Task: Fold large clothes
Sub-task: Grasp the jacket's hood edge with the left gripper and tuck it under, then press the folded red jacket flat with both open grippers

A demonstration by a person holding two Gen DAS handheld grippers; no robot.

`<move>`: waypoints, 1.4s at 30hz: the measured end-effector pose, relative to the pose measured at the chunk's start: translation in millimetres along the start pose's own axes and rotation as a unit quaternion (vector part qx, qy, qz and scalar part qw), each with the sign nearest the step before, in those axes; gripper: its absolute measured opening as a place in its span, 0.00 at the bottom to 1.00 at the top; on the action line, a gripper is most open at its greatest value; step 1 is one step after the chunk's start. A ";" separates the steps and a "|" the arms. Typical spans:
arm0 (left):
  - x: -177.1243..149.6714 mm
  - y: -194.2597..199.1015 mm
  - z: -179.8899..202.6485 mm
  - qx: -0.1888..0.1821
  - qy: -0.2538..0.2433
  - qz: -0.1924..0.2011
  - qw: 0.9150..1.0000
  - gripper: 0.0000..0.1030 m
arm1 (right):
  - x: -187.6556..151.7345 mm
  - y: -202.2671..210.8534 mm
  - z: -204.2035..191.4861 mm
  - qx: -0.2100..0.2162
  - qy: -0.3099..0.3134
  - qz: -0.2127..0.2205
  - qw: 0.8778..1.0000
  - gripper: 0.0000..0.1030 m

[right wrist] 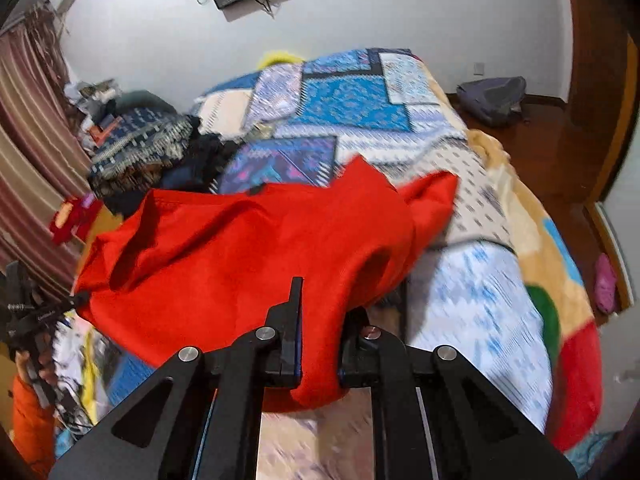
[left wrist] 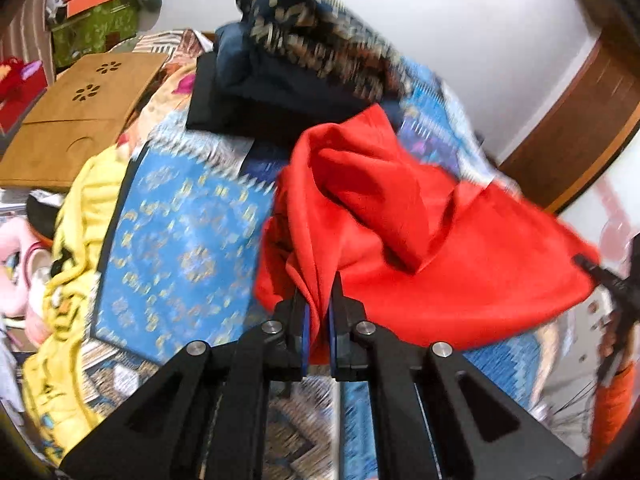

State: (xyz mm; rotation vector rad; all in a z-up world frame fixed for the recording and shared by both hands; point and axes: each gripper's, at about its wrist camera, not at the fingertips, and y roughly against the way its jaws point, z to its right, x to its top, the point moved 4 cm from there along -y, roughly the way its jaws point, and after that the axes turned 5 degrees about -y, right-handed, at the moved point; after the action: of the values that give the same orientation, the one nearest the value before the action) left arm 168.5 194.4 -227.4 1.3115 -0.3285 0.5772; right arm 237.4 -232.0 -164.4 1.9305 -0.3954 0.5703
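Observation:
A large red garment (left wrist: 420,240) hangs lifted over the patterned blue bedspread (left wrist: 180,248). My left gripper (left wrist: 319,304) is shut on a bunched fold at one edge of it, red cloth pinched between the blue pads. In the right wrist view the same red garment (right wrist: 248,248) spreads wide, and my right gripper (right wrist: 320,320) is shut on its near edge; cloth drapes over the right finger and hides it. Each view shows the other gripper at the cloth's far corner: the right gripper (left wrist: 600,272) in the left view, the left gripper (right wrist: 76,300) in the right view.
Folded dark and patterned clothes (left wrist: 312,48) are stacked at the head of the bed. A wooden lap tray (left wrist: 80,112) and a yellow blanket (left wrist: 76,240) lie beside it. An orange sleeve (right wrist: 28,424) holds the far gripper. Wooden floor (right wrist: 552,152) and a grey bag (right wrist: 492,96) lie beyond the bed.

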 end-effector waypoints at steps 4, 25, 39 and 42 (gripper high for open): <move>-29.0 -9.4 -9.5 0.108 -0.016 -0.045 0.993 0.33 | -19.0 2.9 17.8 -0.021 -0.011 -0.013 1.000 0.14; -3.4 -18.4 56.6 0.059 -0.107 -0.016 0.992 0.50 | 15.0 9.9 -33.0 -0.059 0.075 0.043 0.994 0.65; 110.3 -104.3 28.6 0.159 -0.077 -0.035 0.984 0.50 | -13.4 -43.1 -41.0 -0.049 0.080 -0.033 0.995 0.67; 131.9 -80.6 4.6 0.135 0.005 0.004 0.991 0.50 | -9.9 -41.1 -37.5 -0.044 0.071 -0.035 0.996 0.67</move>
State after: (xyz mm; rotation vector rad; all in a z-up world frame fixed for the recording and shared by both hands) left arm 322.6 206.0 -220.6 1.5666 -0.2530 0.6504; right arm 242.3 -180.8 -187.9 1.7999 -0.2568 0.6305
